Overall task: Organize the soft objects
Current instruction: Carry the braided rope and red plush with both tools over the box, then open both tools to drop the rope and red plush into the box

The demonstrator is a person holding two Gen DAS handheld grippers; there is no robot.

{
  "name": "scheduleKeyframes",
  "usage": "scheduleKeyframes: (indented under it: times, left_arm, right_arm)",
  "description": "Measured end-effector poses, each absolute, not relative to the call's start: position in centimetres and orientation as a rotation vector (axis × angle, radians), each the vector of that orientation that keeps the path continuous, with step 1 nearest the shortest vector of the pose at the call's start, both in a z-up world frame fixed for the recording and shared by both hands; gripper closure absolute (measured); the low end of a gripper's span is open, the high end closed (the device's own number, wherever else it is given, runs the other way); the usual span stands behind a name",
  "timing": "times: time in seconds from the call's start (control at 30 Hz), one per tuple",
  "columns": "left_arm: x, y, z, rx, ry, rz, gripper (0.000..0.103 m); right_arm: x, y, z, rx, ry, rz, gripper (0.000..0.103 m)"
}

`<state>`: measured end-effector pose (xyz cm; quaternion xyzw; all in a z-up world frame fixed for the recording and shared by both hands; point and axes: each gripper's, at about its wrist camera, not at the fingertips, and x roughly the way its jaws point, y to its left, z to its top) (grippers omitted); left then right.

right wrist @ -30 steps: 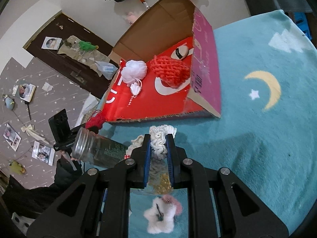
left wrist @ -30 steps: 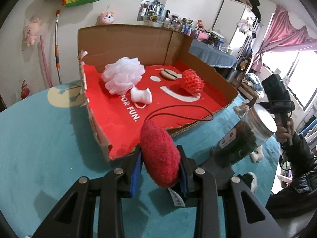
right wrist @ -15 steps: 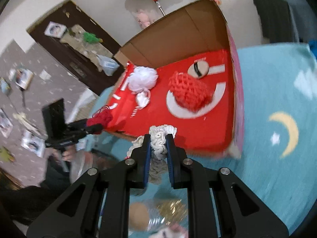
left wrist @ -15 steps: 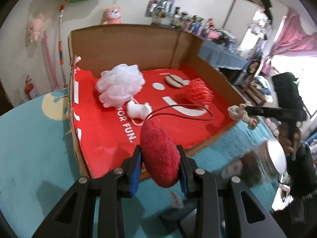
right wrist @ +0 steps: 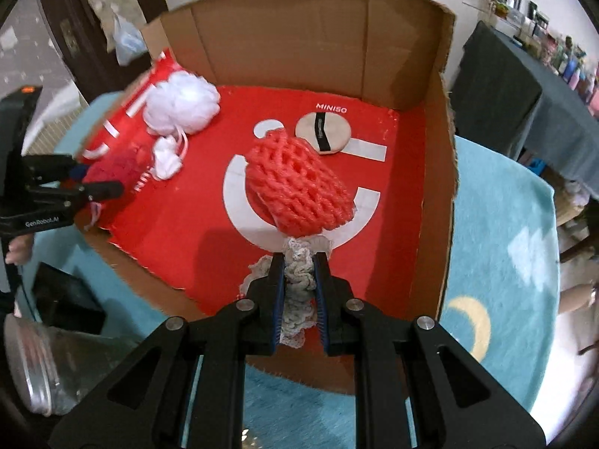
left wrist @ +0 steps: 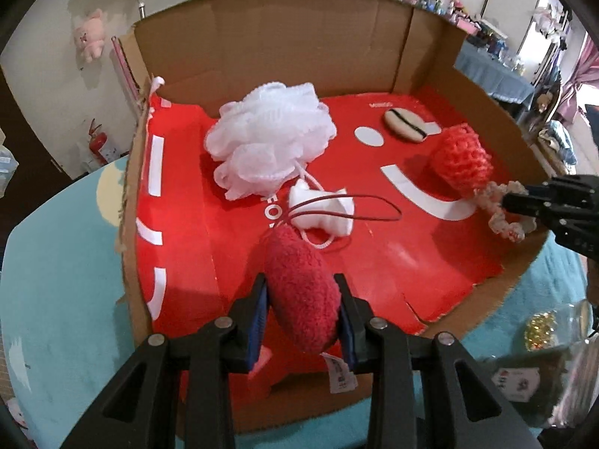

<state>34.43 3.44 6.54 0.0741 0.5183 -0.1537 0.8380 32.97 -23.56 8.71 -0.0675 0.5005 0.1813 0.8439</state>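
Note:
My left gripper (left wrist: 301,284) is shut on a fuzzy red pouch (left wrist: 299,293) with a thin loop cord, held over the near part of the red-lined cardboard box (left wrist: 262,37). My right gripper (right wrist: 298,265) is shut on a cream lace scrunchie (right wrist: 297,280), over the box's front edge; it also shows at the right of the left wrist view, right gripper (left wrist: 511,200) with scrunchie (left wrist: 501,211). Inside the box lie a white mesh bath puff (left wrist: 269,146), a small white soft piece (left wrist: 324,215), a red foam net (right wrist: 299,187) and a beige round pad (right wrist: 324,133).
The box sits on a teal rug (right wrist: 501,232) with moon and cloud prints. A glass jar with a metal lid (right wrist: 33,370) lies at the lower left of the right wrist view. A dark-draped table (right wrist: 524,104) stands at the right, and shelves of small items line the back wall.
Both grippers moved from beside the box to over it, each still holding its object. The jar slid out toward the edge of both views.

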Motion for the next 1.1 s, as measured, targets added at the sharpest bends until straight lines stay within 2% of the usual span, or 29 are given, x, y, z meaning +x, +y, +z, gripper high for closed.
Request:
scheduleKeyframes:
  times: [0.73,0.83,0.9,1.1]
  left_arm:
    - [35.9,2.5,5.9,0.210,1.062,-0.245,0.065]
    - [36.1,2.6,6.0,0.194,1.053,-0.240,0.060]
    - [36.1,2.6,6.1,0.187,1.047,-0.242,0.051]
    - [35.6,2.7,6.7,0.182,1.024,-0.256,0.043]
  right_arm:
    - [34.5,-21.0,7.0,-0.335,1.029,0.266,0.088]
    - [34.5,-20.8,7.0,-0.355,1.014,0.265,0.088]
    - [34.6,-20.8,7.1,-0.355,1.012,0.267,0.088]
    - [34.4,-20.7,7.2,-0.379,0.996,0.270,0.082]
